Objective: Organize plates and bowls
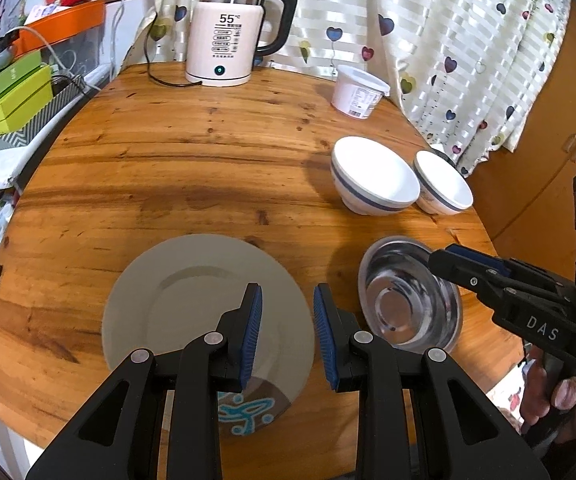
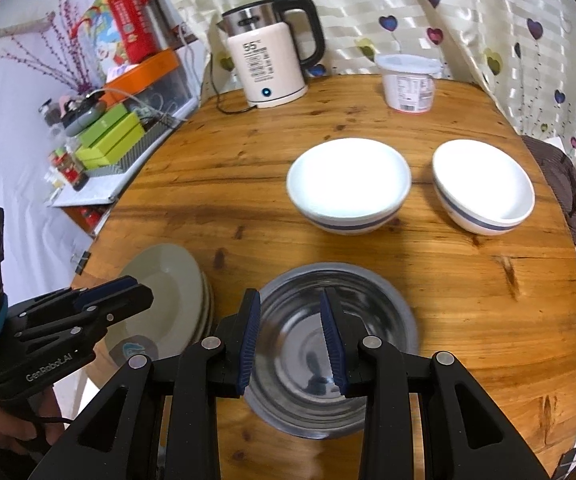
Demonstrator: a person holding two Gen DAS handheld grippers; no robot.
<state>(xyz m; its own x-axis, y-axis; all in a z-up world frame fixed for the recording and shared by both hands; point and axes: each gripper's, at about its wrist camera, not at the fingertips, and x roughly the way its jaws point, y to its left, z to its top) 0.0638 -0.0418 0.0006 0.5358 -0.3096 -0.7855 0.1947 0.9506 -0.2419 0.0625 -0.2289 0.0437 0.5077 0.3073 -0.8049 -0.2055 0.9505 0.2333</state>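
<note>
A grey plate tops a small stack at the table's near left; it also shows in the right wrist view. A steel bowl sits near right, also seen in the right wrist view. Two white bowls with a blue band stand behind it, one larger, one smaller. My left gripper is open, over the plate's right edge. My right gripper is open, over the steel bowl; it also shows in the left wrist view.
A white electric kettle with its cord and a white plastic tub stand at the back of the round wooden table. Green boxes and clutter lie on a shelf to the left. A curtain hangs behind.
</note>
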